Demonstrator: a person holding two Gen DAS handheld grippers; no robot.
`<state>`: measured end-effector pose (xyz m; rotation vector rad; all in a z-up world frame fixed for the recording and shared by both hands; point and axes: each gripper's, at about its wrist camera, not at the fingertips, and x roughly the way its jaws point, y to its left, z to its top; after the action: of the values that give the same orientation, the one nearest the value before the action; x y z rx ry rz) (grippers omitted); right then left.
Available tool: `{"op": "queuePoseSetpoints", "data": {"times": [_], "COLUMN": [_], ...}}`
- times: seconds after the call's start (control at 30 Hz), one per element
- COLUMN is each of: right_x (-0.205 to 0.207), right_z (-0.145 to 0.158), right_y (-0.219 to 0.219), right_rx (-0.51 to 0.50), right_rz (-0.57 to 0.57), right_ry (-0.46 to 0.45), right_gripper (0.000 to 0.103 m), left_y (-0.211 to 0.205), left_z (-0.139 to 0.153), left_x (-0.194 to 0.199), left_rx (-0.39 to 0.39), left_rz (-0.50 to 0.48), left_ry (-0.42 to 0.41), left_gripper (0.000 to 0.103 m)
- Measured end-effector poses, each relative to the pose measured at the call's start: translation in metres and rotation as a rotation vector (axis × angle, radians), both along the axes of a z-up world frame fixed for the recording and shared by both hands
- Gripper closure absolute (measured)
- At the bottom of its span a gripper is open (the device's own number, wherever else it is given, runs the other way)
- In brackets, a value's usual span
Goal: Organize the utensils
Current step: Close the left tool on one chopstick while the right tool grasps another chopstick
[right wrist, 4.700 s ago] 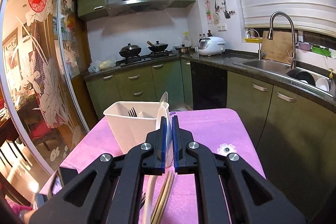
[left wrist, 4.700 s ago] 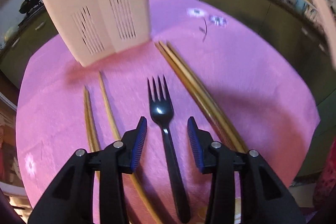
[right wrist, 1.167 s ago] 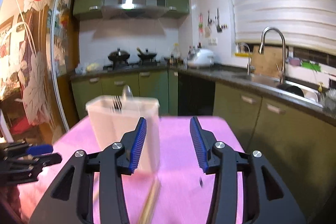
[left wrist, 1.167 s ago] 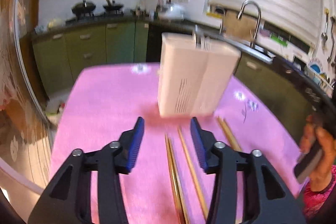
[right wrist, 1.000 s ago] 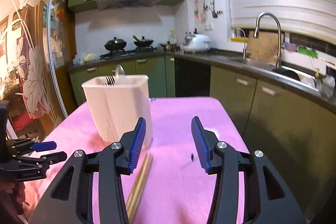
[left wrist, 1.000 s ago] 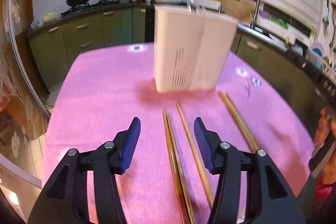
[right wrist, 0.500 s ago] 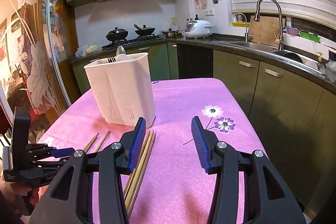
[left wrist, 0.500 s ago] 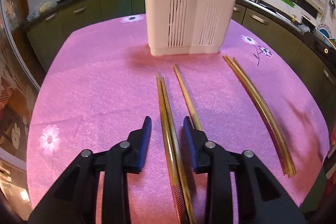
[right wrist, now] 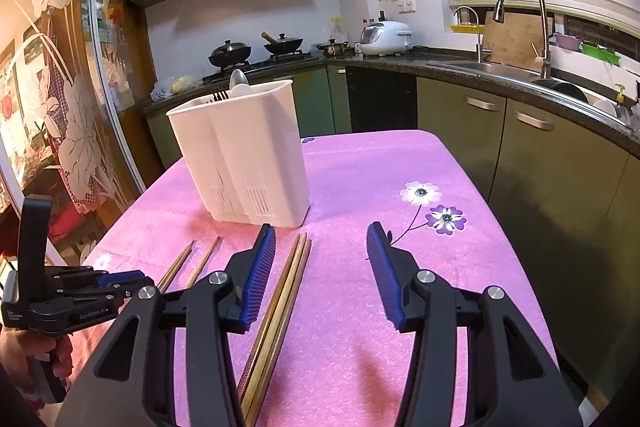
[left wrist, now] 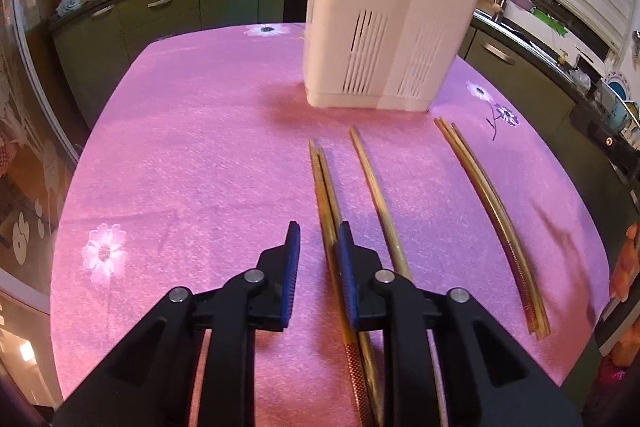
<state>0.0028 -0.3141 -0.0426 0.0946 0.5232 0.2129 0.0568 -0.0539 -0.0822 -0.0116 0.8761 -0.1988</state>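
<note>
A white slotted utensil holder (left wrist: 384, 31) stands on the pink tablecloth (left wrist: 192, 163); in the right wrist view (right wrist: 244, 155) a fork and a spoon stick out of it. Several wooden chopsticks lie in front of it: a left pair (left wrist: 326, 203), a single one (left wrist: 376, 195) and a right pair (left wrist: 488, 211). My left gripper (left wrist: 318, 251) hovers low over the left pair, jaws narrowed but apart, holding nothing. My right gripper (right wrist: 320, 259) is wide open and empty above the right pair (right wrist: 280, 303). The left gripper also shows at the left of the right wrist view (right wrist: 120, 281).
Green kitchen cabinets, a stove with pans (right wrist: 256, 47) and a sink with a tap (right wrist: 520, 11) ring the table. The table edges fall off at left (left wrist: 68, 211) and right (left wrist: 600, 267). A glass door with flower prints (right wrist: 52, 107) stands at the left.
My left gripper has dropped low from facing the holder and narrowed its jaws over the left chopstick pair. My right gripper stays open and has tilted down toward the table.
</note>
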Motion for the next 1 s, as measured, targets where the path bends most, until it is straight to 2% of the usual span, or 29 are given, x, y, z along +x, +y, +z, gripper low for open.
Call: {"op": "queuePoseSetpoints", "data": {"times": [0.33, 0.47, 0.63, 0.83, 1.0], "right_x": [0.003, 0.009, 0.030, 0.050, 0.060], "right_z": [-0.003, -0.016, -0.051, -0.066, -0.067], "right_y": [0.002, 0.007, 0.027, 0.043, 0.042], "right_rx": [-0.003, -0.033, -0.101, -0.153, -0.173], "right_rz": [0.004, 0.023, 0.081, 0.047, 0.012], "right_ry": [0.020, 0.089, 0.262, 0.316, 0.351], "right_gripper": [0.053, 0.053, 0.059, 0.059, 0.060], "left_y": [-0.007, -0.005, -0.010, -0.010, -0.007], "left_z": [-0.009, -0.009, -0.010, -0.010, -0.011], "left_x": [0.003, 0.005, 0.003, 0.004, 0.005], "left_rx": [0.041, 0.046, 0.069, 0.056, 0.048], "left_rz": [-0.016, -0.009, -0.014, -0.024, -0.033], "left_ry": [0.027, 0.032, 0.018, 0.018, 0.016], "left_gripper": [0.084, 0.084, 0.084, 0.084, 0.084]}}
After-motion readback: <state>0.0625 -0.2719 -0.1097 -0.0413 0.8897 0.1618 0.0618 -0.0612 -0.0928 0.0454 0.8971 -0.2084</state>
